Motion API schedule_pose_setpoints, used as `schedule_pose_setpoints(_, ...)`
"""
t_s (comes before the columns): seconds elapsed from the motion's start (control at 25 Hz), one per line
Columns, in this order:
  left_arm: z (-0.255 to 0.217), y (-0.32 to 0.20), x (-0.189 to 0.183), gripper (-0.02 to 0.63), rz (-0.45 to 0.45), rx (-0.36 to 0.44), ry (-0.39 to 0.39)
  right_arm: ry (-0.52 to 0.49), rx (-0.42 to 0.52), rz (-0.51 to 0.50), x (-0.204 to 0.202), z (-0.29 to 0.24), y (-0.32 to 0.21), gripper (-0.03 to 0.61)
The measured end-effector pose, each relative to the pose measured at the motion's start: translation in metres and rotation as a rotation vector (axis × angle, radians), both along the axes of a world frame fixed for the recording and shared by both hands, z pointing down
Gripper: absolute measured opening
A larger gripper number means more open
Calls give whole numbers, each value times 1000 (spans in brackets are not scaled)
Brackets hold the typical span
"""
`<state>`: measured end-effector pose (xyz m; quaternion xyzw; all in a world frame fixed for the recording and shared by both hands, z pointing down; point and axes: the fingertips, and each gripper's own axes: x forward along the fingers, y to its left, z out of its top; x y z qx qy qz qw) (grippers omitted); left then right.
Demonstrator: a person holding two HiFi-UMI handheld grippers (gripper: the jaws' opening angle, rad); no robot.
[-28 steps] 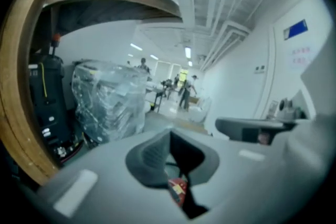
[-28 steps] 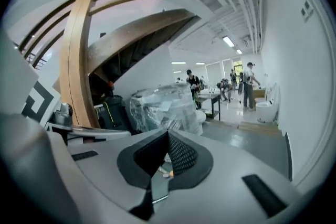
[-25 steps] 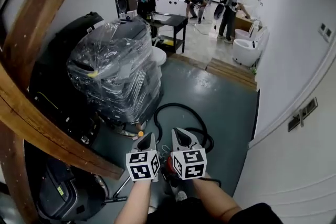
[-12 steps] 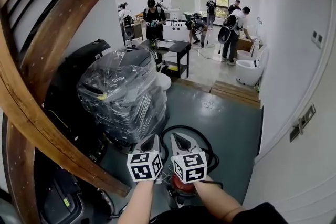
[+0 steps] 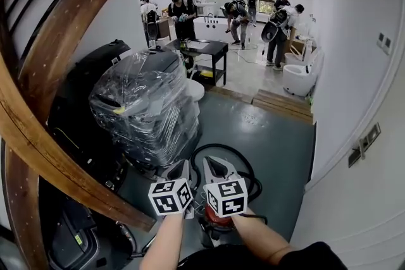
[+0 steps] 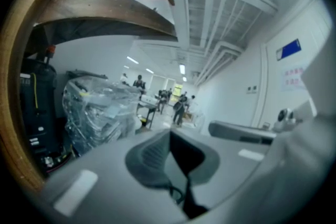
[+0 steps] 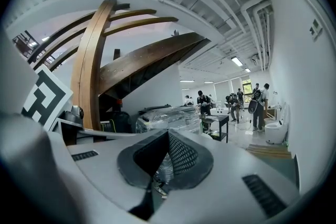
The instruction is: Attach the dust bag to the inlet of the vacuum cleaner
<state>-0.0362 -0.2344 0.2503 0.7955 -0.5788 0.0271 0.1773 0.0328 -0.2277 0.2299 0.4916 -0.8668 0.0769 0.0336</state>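
In the head view my left gripper point(image 5: 182, 169) and right gripper point(image 5: 214, 166) are held side by side low in the middle, pointing forward into the room. Both are shut with nothing between the pads, as the left gripper view point(image 6: 169, 136) and the right gripper view point(image 7: 168, 136) also show. Just under them on the grey floor stands a red vacuum cleaner point(image 5: 217, 222), mostly hidden by the marker cubes and my forearms. Its black hose point(image 5: 239, 164) loops on the floor in front of it. No dust bag shows in any view.
A stack of machines wrapped in clear plastic point(image 5: 149, 104) stands close on the left, beside curved wooden beams point(image 5: 57, 66). A white wall point(image 5: 354, 104) runs along the right. Farther off are a black table point(image 5: 205, 50), white toilets point(image 5: 300, 76), a wooden step point(image 5: 281, 104) and several people.
Both grippers have risen a little together and stay side by side and shut. The head view has tilted up, showing more of the ceiling and the far room.
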Motion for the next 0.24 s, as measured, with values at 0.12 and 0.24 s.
schedule_pose_setpoints(0.12, 0, -1, -1, 0, -6, 8, -12, 5, -4, -1, 0, 3, -2, -2)
schedule_pose_setpoints(0.24, -2, -3, 0, 0, -8, 23, -34, 8, -6, 2, 2, 5, -5, -2)
